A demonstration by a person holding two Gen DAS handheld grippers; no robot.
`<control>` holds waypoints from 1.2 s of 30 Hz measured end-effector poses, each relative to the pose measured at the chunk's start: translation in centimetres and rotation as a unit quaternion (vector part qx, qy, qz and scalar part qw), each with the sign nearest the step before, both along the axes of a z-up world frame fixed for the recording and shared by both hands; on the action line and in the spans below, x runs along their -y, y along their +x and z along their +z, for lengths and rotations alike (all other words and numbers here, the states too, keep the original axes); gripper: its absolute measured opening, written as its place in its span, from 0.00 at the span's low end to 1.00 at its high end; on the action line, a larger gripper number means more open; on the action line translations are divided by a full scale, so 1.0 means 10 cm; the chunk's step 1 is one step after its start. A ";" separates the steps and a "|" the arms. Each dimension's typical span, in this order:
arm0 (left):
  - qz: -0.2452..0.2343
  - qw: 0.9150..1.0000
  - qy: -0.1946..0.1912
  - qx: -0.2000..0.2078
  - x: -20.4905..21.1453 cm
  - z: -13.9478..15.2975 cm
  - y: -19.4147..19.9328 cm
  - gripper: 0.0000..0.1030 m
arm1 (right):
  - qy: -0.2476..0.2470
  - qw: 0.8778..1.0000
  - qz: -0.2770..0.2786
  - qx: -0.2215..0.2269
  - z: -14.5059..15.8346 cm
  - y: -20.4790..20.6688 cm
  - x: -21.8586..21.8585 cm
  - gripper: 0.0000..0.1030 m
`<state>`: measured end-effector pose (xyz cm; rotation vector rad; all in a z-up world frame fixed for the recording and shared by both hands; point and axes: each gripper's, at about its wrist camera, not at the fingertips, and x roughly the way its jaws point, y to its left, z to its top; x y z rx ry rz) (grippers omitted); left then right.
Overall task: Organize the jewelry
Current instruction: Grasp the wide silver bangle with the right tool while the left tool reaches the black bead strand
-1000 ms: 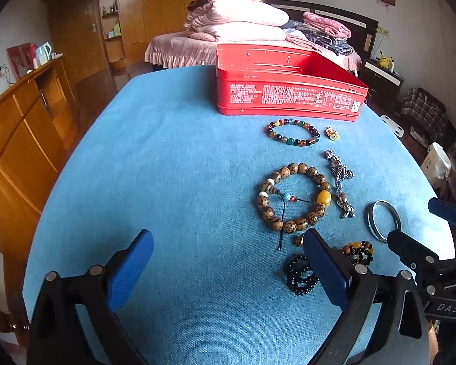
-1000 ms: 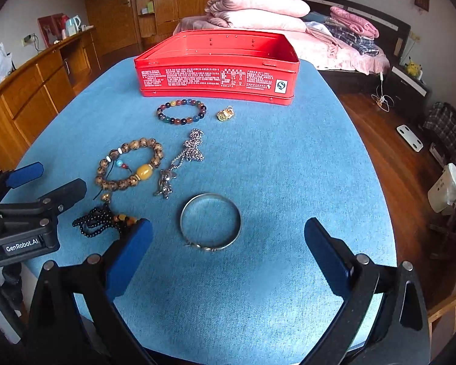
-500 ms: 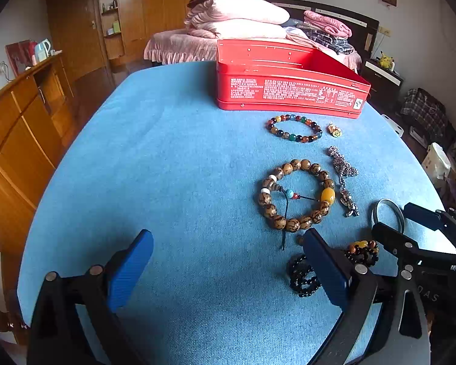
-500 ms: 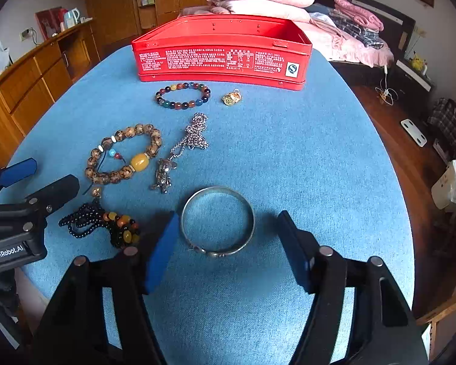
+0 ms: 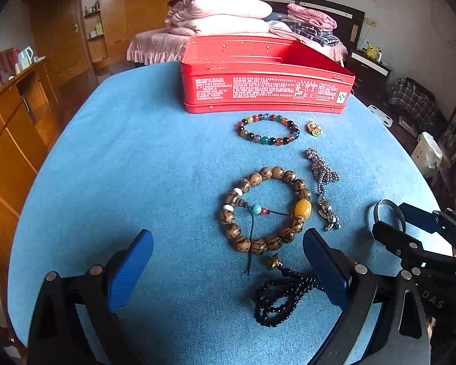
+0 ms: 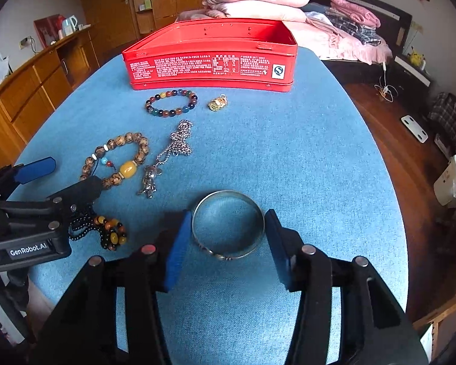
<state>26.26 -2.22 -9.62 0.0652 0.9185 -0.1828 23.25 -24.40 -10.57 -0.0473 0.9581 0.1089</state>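
since a second ago our right gripper (image 6: pixel 228 243) has advanced and narrowed: its blue pads, wide apart before, now flank the silver bangle (image 6: pixel 228 224) on both sides, near contact or just touching; we cannot tell if it is truly pinched. bangle lies flat on the blue cloth table (image 6: pixel 304 158). we read this as the first pick starting; nothing seems to be in the red tin (image 6: pixel 209 57) yet.

left gripper (image 5: pixel 228 270) spread wide as before, hovering low over the black bead strand (image 5: pixel 276 301).

materials: bangle is thin rigid metal, smooth, likely slippery between pads. wooden bead bracelet (image 5: pixel 266 210) has a yellow bead and a cord tail. agate bracelet (image 5: pixel 267 129) glossy. steel chain (image 5: pixel 322 182) limp, bunched. small gold charm (image 5: pixel 314 128) beside the tin. cloth is napped.
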 end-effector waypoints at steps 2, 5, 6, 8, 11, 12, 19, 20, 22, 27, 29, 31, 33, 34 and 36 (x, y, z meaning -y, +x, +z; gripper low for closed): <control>-0.006 1.000 -0.008 0.003 0.03 0.02 0.00 0.94 | 0.002 1.000 0.000 0.000 -0.01 0.00 0.02 0.46; -0.031 0.999 -0.016 0.007 0.12 0.07 -0.03 0.92 | 0.005 1.000 0.000 0.000 -0.01 0.01 0.03 0.46; -0.038 0.999 -0.020 0.006 0.14 0.08 -0.02 0.87 | 0.007 1.000 0.000 0.000 -0.01 0.02 0.04 0.46; -0.047 0.999 -0.026 -0.004 0.19 0.06 0.01 0.72 | 0.009 1.000 0.000 0.000 -0.01 0.03 0.04 0.46; -0.050 0.998 -0.025 -0.015 0.24 0.01 0.07 0.56 | 0.011 1.000 -0.001 0.000 0.00 0.03 0.06 0.46; -0.051 0.998 -0.023 -0.015 0.25 0.00 0.09 0.54 | 0.011 1.000 -0.002 0.001 0.00 0.02 0.08 0.46; -0.057 0.998 -0.018 -0.013 0.30 0.02 0.11 0.54 | 0.014 1.000 -0.009 0.001 0.00 0.03 0.14 0.46; -0.055 0.998 -0.018 -0.008 0.29 0.05 0.10 0.54 | 0.013 1.000 -0.008 0.001 -0.01 0.03 0.15 0.46; -0.049 0.999 -0.018 0.003 0.25 0.12 0.07 0.54 | 0.014 1.000 -0.007 0.001 -0.01 0.03 0.15 0.46; -0.076 0.996 -0.038 0.002 0.30 0.21 0.03 0.54 | 0.016 1.000 -0.008 0.002 -0.02 0.04 0.16 0.47; -0.084 0.996 -0.034 -0.007 0.38 0.16 0.05 0.53 | 0.017 1.000 -0.008 0.002 -0.01 0.04 0.16 0.47; -0.088 0.996 -0.027 -0.020 0.44 0.07 0.08 0.46 | 0.021 1.000 -0.008 0.002 -0.01 0.04 0.17 0.47; -0.091 0.995 -0.030 -0.036 0.47 -0.02 0.12 0.34 | 0.023 1.000 -0.007 0.001 -0.01 0.04 0.17 0.47; -0.090 0.995 -0.029 -0.029 0.47 -0.04 0.12 0.33 | 0.023 1.000 -0.007 0.001 -0.01 0.04 0.17 0.47; -0.088 0.996 -0.019 -0.025 0.46 -0.04 0.13 0.24 | 0.023 1.000 -0.007 0.001 -0.01 0.04 0.17 0.47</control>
